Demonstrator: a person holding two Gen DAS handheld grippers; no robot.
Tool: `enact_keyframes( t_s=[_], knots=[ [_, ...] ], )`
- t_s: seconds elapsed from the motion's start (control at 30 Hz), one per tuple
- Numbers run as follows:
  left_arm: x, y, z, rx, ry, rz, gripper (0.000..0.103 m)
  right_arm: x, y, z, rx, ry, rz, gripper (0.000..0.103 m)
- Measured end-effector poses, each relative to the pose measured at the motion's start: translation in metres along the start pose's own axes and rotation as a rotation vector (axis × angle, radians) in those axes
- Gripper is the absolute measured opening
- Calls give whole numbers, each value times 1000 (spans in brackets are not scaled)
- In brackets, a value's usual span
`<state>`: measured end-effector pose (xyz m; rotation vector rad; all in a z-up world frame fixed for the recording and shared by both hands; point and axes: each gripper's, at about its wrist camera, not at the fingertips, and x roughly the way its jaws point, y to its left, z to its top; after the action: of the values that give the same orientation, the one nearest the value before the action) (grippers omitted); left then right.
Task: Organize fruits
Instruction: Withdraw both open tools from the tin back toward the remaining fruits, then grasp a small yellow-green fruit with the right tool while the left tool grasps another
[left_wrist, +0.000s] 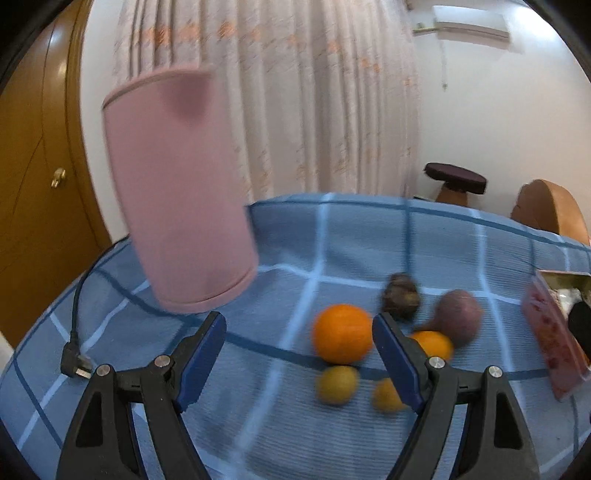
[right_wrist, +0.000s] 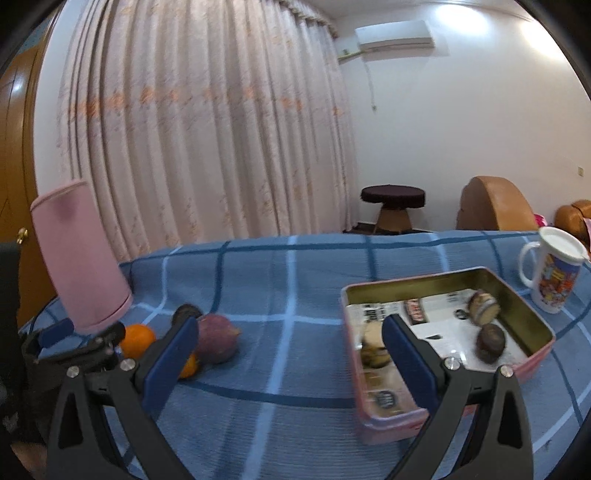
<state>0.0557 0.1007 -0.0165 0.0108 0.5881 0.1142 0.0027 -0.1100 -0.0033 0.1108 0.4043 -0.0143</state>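
A home living room: floral curtain (right_wrist: 207, 129), wall air conditioner (right_wrist: 394, 34), padded stool (right_wrist: 392, 195), checked tablecloth (right_wrist: 295, 280).

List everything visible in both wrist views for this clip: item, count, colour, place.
Oranges: two, orange, on the cloth; one large, one half hidden behind a finger.
Small yellow fruits: two, yellowish, nearest the left gripper.
Purple fruit: one, reddish purple, right of the oranges.
Dark wrinkled fruit: one, brown, behind the oranges.
Tin box: one, pink outside, gold inside, paper-lined, holding about three dark round items.
Pink cylinder: one, left on the cloth.
Mug: one, white, printed, behind the tin.
Plug and cable: one, black, cloth's left edge.
Checked cloth: one, blue.
Left gripper: open, above the fruits.
Right gripper: open, between fruits and tin.
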Motion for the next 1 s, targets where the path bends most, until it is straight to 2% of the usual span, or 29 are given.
enact_keyframes(
  t_s=[0.1, 0.2, 0.27, 0.4, 0.43, 0.5, 0.67, 0.73, 0.8, 0.83, 0.87, 1.0],
  knots=[
    [10, 17, 2, -18, 34, 49, 82, 11, 13, -1, -17, 51, 55, 99],
    [15, 33, 3, -33, 59, 82, 82, 24, 26, -6, -22, 128, 123, 86],
    [17, 41, 3, -45, 72, 97, 82, 31, 35, -9, -32, 175, 152, 74],
    [17, 51, 4, -58, 82, 118, 82, 46, 55, -18, -47, 283, 270, 65],
    [17, 53, 5, -59, 83, 122, 82, 49, 59, -19, -52, 300, 287, 61],
    [17, 54, 5, -58, 83, 123, 82, 56, 72, -23, -68, 338, 312, 60],
    [16, 54, 7, -59, 100, 95, 82, 75, 94, -33, -81, 453, 341, 48],
    [16, 54, 7, -58, 103, 77, 82, 82, 98, -35, -77, 485, 330, 47],
    [17, 52, 7, -48, 101, 71, 82, 82, 101, -35, -85, 486, 330, 43],
    [18, 51, 7, -41, 103, 70, 82, 81, 101, -36, -92, 483, 326, 34],
    [18, 49, 7, -33, 105, 66, 82, 81, 101, -36, -92, 485, 337, 31],
    [19, 38, 3, 1, 125, -31, 82, 76, 93, -38, -71, 485, 355, 31]
  ],
)
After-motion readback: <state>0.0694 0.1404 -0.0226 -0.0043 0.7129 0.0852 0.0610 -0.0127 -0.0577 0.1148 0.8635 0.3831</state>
